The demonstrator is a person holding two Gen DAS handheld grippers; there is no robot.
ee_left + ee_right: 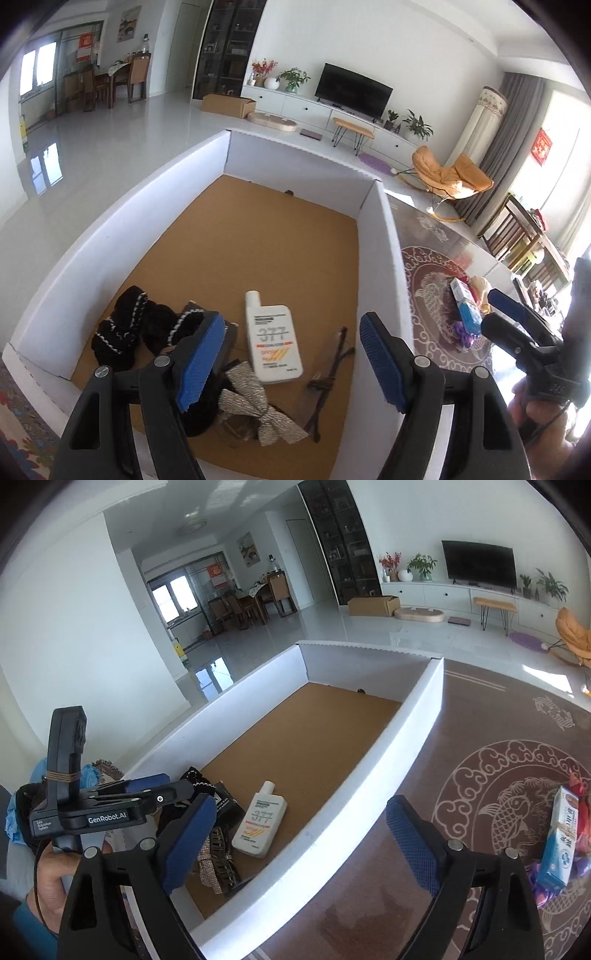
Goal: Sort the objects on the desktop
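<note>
Right wrist view: the right gripper [303, 840] stands wide open and empty, straddling the near wall of the white box [406, 731]. The left gripper [291, 358] is also open and empty above the items in the box: white bottle [273, 343], silver bow [258, 402], black knit piece [129, 328]. The unsorted pile lies on the mat at the frame's lower right; its blue-white carton [561, 842] runs top to bottom. Judged nearer the right hand. The pile is cut off at the edge; items beneath the carton are indistinct.
</note>
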